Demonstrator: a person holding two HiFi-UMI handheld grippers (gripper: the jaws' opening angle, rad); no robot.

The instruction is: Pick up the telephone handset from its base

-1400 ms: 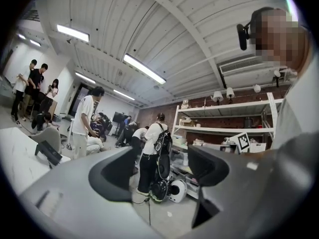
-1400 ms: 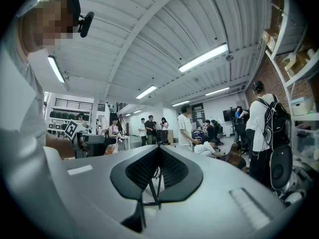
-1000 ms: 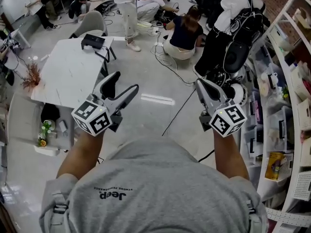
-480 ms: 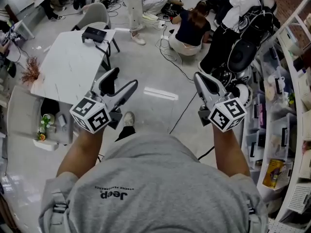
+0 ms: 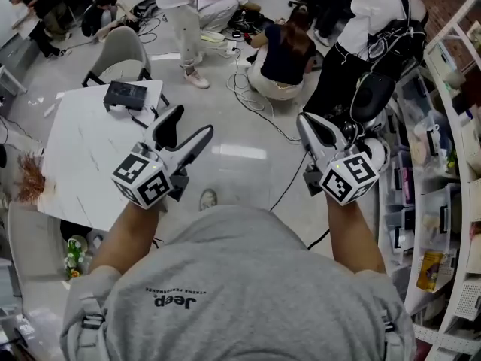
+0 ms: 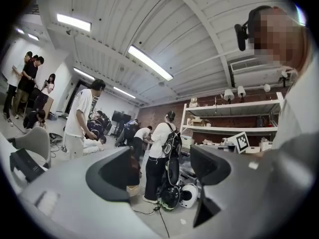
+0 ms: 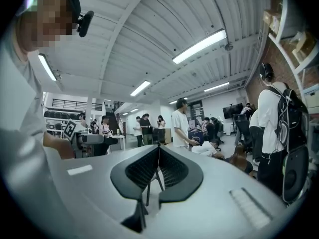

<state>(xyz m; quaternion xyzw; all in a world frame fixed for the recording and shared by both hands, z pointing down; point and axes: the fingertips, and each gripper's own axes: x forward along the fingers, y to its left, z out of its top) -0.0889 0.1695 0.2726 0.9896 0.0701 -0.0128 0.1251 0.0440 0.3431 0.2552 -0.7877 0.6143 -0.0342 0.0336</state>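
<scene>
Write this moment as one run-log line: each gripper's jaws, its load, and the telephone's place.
left gripper: jaws apart, empty | right gripper: jaws together, empty | telephone: on white table, untouched | pickup: not begun

Bright, even light.
Ceiling tubes above left tool; floor glare just ahead; fisheye edges, dark corners.
</scene>
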